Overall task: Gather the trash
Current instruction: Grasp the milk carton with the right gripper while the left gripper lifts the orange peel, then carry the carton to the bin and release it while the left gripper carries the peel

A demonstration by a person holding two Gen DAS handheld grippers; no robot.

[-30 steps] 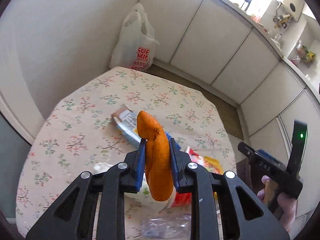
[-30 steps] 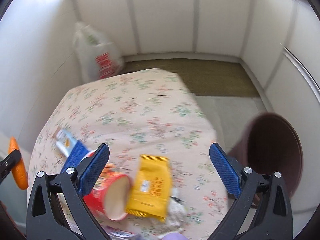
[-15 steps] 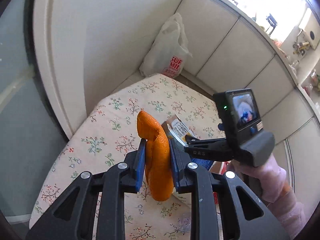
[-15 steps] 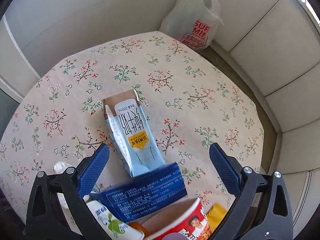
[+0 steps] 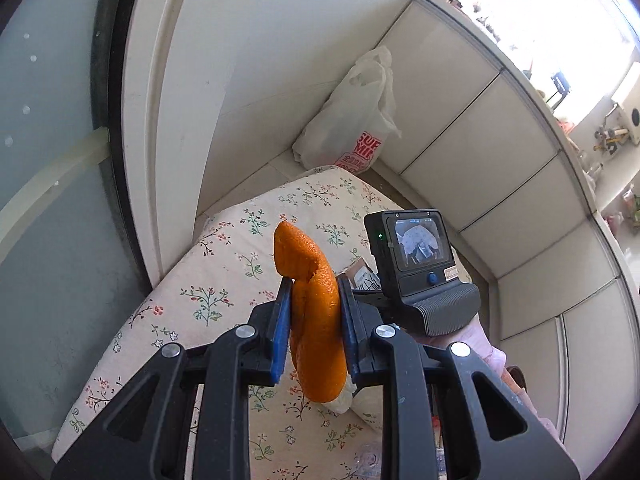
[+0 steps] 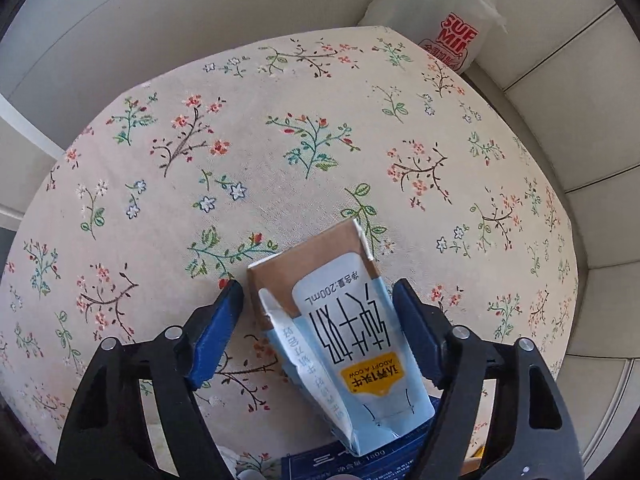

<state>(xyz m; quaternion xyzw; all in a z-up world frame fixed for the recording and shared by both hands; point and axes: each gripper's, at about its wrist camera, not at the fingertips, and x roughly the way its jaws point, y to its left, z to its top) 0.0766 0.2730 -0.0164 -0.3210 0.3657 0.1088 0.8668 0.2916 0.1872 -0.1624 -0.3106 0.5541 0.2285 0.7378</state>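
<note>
Flattened milk carton (image 6: 344, 340) (lying flat)

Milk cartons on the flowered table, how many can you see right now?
1. The milk carton lies flat on the table, between the open fingers of the right claw, resting partly on a blue packet. More could be hidden below the view.

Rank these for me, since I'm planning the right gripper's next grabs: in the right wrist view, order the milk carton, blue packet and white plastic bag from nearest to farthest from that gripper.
1. Milk carton: between the right gripper's open fingers.
2. Blue packet: under the carton's near end, at the bottom edge.
3. White plastic bag: beyond the table's far edge, top right.
</note>
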